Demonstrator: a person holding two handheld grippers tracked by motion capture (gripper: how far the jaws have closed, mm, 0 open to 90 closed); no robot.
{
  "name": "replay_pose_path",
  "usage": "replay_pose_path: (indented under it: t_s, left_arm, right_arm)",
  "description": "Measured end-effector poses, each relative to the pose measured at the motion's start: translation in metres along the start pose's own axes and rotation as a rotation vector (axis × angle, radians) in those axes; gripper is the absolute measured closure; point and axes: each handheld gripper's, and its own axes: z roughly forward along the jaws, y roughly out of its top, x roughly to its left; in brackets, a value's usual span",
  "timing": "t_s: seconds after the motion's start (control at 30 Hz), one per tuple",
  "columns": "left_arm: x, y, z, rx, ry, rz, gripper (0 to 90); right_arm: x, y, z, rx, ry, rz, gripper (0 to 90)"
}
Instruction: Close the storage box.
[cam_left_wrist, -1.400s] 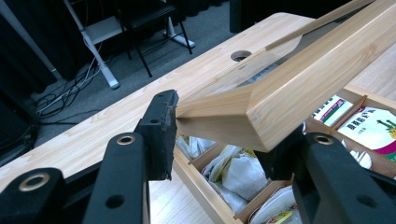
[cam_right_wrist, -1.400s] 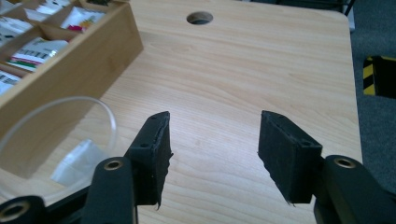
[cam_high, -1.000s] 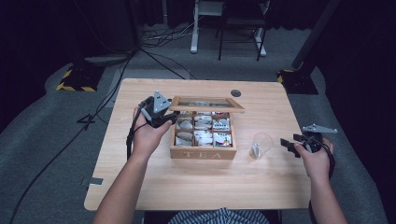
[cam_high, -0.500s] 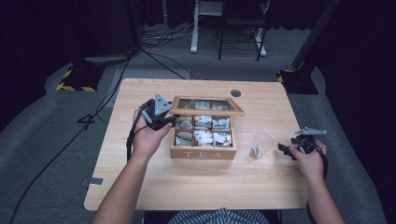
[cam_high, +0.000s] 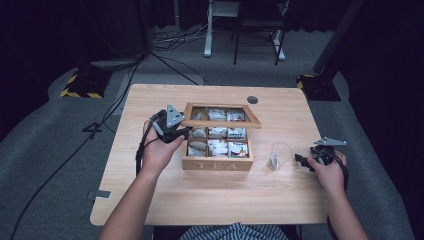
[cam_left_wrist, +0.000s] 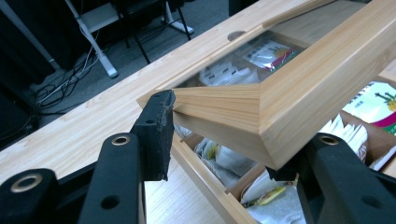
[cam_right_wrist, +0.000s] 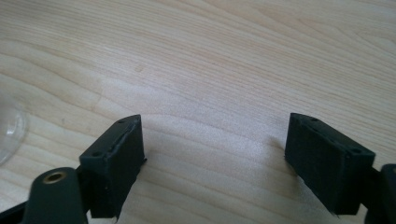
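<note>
Wooden lid lowered, glass let go.
The lid corner is pinched by the left gripper; the right gripper, jaws just opened and empty, is drawn back right of the glass.

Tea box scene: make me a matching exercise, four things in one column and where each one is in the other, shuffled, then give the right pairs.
Things:
1. lid
2. glass cup
3. left hand-held gripper
4. right hand-held gripper

Places or states:
A. jaws open over bare table, nothing between them
B. lying on its side, right of the tea box
C. raised, tilted above the tea bags
D. at the lid's left corner, one jaw on each side

Pairs: 1-C, 2-B, 3-D, 4-A
</note>
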Motion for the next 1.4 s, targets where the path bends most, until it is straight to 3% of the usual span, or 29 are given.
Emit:
replay_pose_path:
  t_s: [0.27, 0.57, 0.73, 1.4]
  left_arm:
    - [-0.005, -0.010, -0.002, 0.032, -0.013, 0.012, 48.7]
    - [-0.007, -0.012, -0.002, 0.042, -0.026, 0.010, 45.4]
    - [-0.010, -0.013, 0.001, 0.050, -0.031, 0.011, 39.4]
    - [-0.018, -0.017, -0.001, 0.113, -0.040, 0.039, 34.9]
  right_arm:
    - [0.001, -0.001, 0.003, -0.024, -0.005, 0.008, 15.4]
    - [0.001, -0.001, 0.003, -0.025, -0.002, 0.010, 15.4]
    - [0.001, -0.001, 0.003, -0.024, -0.001, 0.012, 15.4]
    - [0.000, 0.000, 0.004, -0.026, 0.000, 0.009, 15.4]
